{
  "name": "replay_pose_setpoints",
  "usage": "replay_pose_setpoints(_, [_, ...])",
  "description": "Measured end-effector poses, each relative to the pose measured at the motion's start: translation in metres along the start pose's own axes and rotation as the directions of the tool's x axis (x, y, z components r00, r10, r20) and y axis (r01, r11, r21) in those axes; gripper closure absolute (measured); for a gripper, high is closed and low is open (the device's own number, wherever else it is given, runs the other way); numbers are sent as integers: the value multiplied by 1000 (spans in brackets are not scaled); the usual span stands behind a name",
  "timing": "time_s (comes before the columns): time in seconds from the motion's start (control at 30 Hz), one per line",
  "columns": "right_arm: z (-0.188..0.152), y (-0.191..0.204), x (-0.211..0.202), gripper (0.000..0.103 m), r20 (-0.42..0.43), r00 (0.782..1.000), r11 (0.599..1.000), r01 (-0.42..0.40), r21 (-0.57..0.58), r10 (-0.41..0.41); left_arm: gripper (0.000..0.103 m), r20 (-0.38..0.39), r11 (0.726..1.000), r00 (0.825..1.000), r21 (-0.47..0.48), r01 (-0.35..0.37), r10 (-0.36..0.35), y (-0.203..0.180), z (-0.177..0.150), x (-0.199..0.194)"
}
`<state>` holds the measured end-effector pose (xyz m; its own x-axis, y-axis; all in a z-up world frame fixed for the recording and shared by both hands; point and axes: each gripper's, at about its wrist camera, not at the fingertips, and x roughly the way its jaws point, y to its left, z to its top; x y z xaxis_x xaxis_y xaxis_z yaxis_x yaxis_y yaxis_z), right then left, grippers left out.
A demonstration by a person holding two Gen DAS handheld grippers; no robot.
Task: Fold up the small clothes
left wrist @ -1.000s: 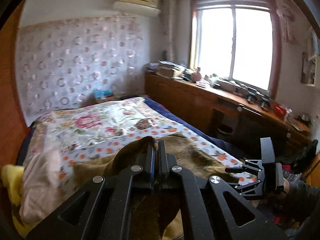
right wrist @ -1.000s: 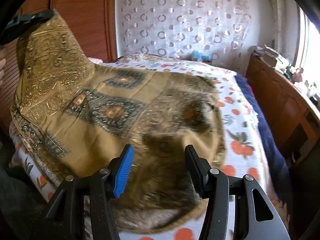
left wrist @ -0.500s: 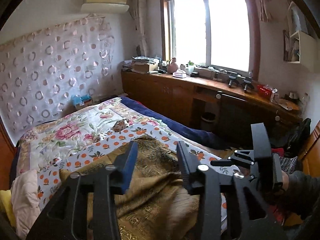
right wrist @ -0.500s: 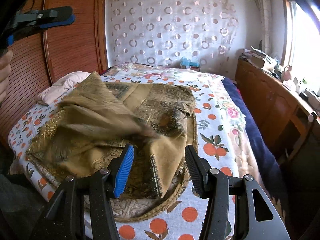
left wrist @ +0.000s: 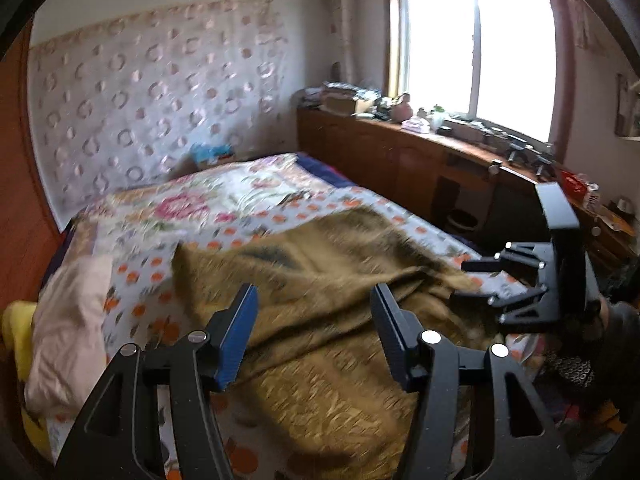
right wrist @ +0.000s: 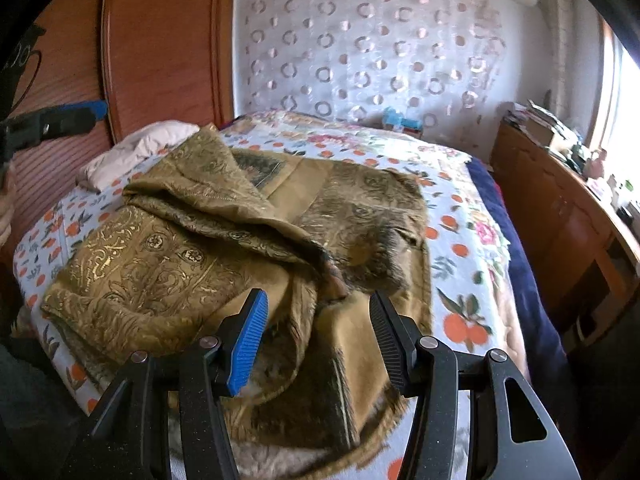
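Bedroom: a bed (right wrist: pixel 460 240) under an orange-print coverlet fills both views, with a wooden cabinet run (left wrist: pixel 400 160) below the window (left wrist: pixel 476 52) on one side and a wood-panelled wall on the other. The task item, one gold-brown patterned cloth (right wrist: pixel 224 240), lies on the near end of the bed, loosely doubled, a rumpled flap thrown across its middle and edges out of line. The left gripper (left wrist: pixel 314 328) hangs above the cloth's near portion, jaws spread wide and empty. The right gripper (right wrist: pixel 318 340) is likewise parted, nothing between its pads, hovering over the cloth's near edge; whether it touches the fabric cannot be told. The left view is motion-blurred. Judgement: the fold is partly made and untidy. To do the step well, each gripper should pinch a single corner of the loose flap rather than a bunched layer, draw it taut and level, then lay it so edge meets edge before releasing; pinching through into the coverlet is the likely fault. Count: one cloth, two grippers, one pale pink pillow (right wrist: pixel 132 152) beside the cloth, one yellow item (left wrist: pixel 16 320) at the bed's edge, unidentified.
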<state>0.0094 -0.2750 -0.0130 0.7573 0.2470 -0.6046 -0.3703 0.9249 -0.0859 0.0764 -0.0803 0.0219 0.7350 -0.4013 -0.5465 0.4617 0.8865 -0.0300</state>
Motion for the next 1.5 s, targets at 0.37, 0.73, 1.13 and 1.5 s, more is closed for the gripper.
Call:
replay_pose_setpoints(0.37, [34,-7,53,48,-134,989,995,-70,-67,61,43,-55,994,997,-97,-54,49,33,-44,12])
replay_pose_setpoints(0.73, [51,7,22,99,-10,994,989,-105,-106,105,43,-47,990,997,-125,-67,62,42,-55,6])
replay_pose_setpoints(1.13, [24,-16,-56,99,112,989,995,-97,3,96,43,-13,992,999,-117,-51,50,37,-53,-3])
replay_pose_setpoints(1.5, [-24,-32,-43,97,-45,997,995,-64,70,67,43,-14,992,998,-113,-63,62,35,-52,-3])
